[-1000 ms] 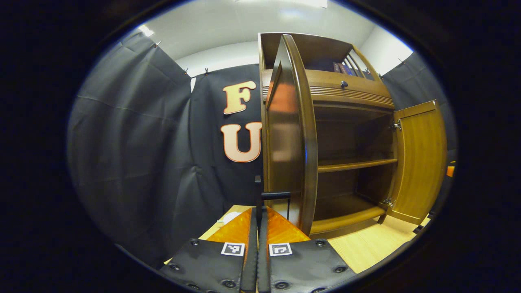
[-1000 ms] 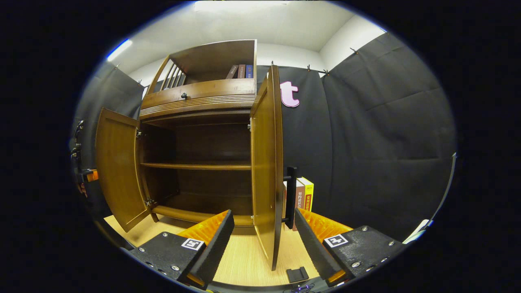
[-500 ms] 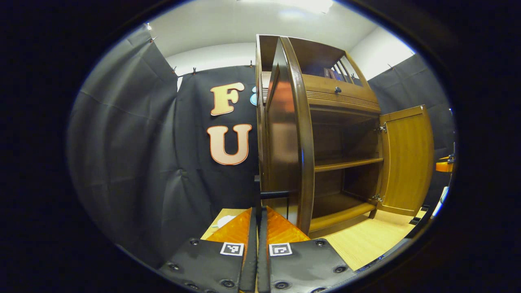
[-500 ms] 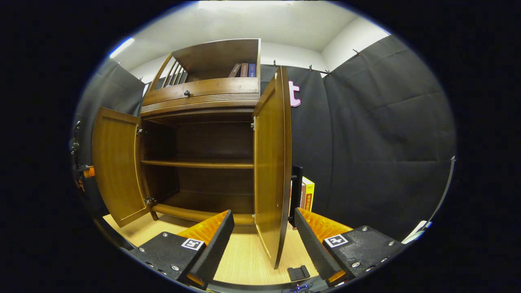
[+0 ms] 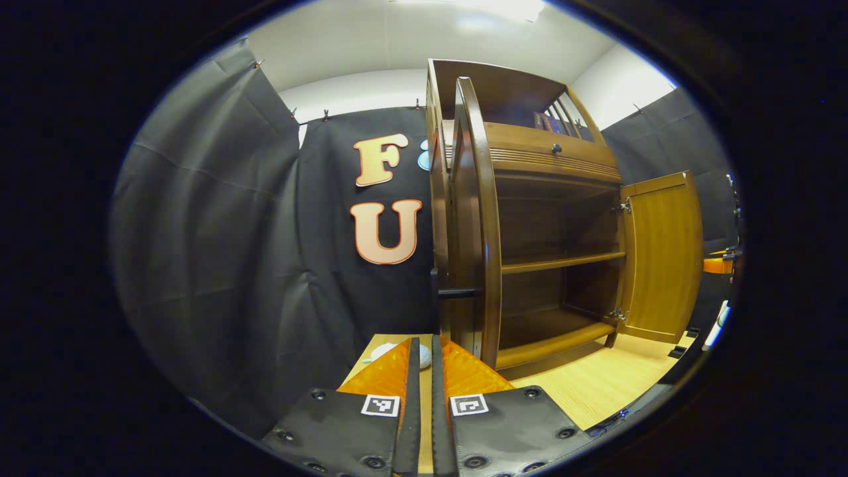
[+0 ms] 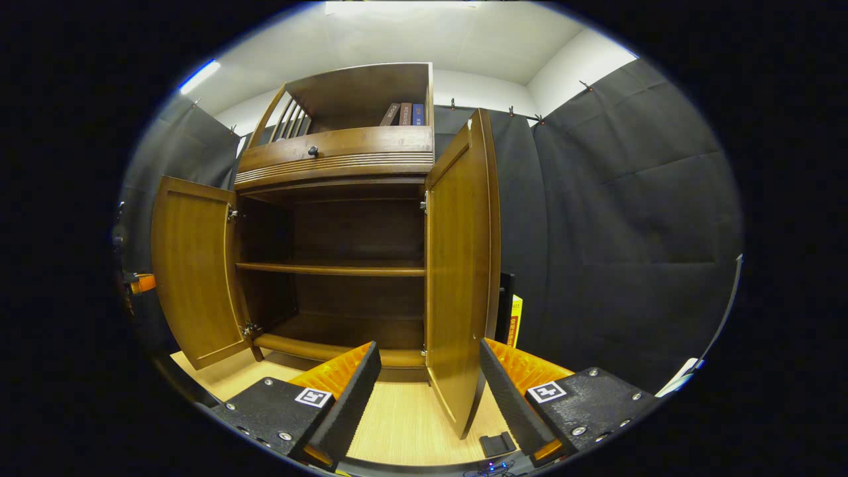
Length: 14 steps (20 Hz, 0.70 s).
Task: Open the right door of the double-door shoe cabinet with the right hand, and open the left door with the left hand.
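The brown shoe cabinet [image 5: 556, 199] stands with both doors swung out and its shelves bare. In the left gripper view the left door [image 5: 474, 232] is edge-on just ahead, its black handle [image 5: 456, 292] sticking out to the left. My left gripper [image 5: 426, 344] sits below and short of that handle, fingers a narrow gap apart and holding nothing. In the right gripper view the right door [image 6: 460, 265] hangs open, its lower corner between the spread fingers of my right gripper [image 6: 429, 348], which touches nothing. The right door's handle [image 6: 505, 298] peeks out behind its edge.
The cabinet rests on a light wooden table [image 6: 397, 424]. A yellow book [image 6: 515, 321] stands behind the right door and more books [image 6: 404, 114] sit on the top shelf. A small black piece [image 6: 497, 442] lies near the table edge. A white object [image 5: 397, 351] lies ahead of the left fingers.
My left gripper has let go of the left door's handle, parted slightly and drawn back. The right door has swung a little wider; the right gripper stays open.
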Tool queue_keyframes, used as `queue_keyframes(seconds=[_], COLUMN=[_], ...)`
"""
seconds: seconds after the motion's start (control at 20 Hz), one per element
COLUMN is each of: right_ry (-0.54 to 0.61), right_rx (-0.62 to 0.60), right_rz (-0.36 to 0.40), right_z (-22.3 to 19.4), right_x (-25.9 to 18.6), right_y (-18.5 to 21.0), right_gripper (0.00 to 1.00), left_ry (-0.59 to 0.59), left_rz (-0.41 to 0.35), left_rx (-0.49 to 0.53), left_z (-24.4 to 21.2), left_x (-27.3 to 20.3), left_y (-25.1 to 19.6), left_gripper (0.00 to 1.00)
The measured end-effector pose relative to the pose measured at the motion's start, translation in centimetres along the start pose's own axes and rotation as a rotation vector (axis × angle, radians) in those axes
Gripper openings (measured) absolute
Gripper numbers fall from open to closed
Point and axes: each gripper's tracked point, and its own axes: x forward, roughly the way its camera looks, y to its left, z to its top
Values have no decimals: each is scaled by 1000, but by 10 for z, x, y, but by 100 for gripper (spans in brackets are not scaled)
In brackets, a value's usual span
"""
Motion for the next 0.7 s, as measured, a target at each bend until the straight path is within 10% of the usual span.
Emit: queue_keyframes(seconds=[0.7], right_ry=[0], right_rx=[0], right_rz=[76], right_z=[3], right_x=[10], right_y=[1], right_gripper=[98], left_ry=[-38], left_rz=[-11], left_rx=[-67], left_z=[42], left_x=[-3], left_y=[-148], left_gripper=[19])
